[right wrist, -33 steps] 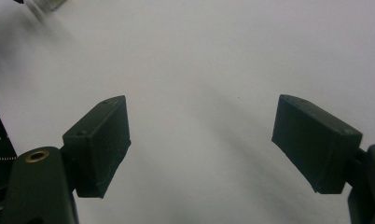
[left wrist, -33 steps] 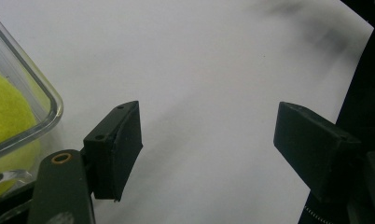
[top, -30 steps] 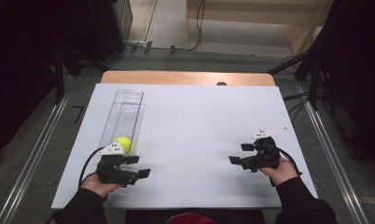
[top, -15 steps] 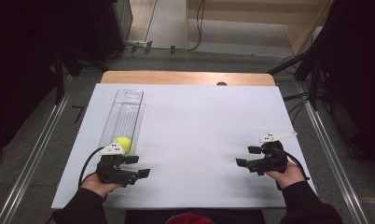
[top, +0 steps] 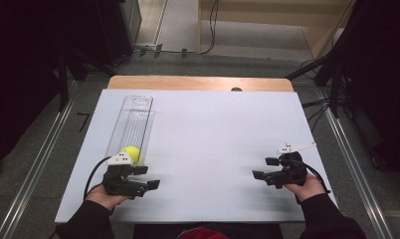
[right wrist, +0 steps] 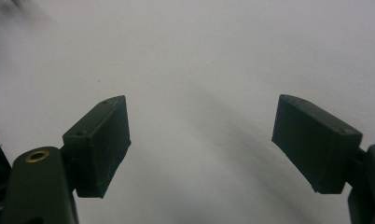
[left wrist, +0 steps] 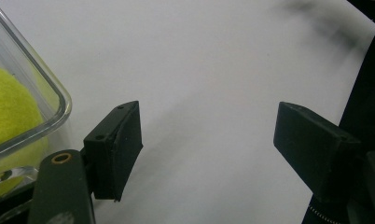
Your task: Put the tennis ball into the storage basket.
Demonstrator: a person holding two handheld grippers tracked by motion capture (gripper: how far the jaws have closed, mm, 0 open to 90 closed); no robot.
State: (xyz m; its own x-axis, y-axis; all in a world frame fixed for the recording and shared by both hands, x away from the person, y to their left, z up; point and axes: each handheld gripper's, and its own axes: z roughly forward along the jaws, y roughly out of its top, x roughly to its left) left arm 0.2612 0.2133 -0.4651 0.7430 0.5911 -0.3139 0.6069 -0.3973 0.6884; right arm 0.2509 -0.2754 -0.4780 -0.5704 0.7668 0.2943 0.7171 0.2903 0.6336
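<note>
Just beyond the left gripper (top: 149,178), whose jaws stand spread and empty, one yellow tennis ball (top: 131,153) lies in one clear plastic tray (top: 138,107); the right gripper (top: 261,168) gapes empty too.

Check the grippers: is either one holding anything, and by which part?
Nothing is held. The left gripper and right gripper both stand open over bare table; the tennis ball sits in the clear tray.

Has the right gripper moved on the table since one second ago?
Yes. In the high view the right gripper has shifted slightly toward the right edge of the white table, away from the clear tray. Its jaws stand open.
</note>
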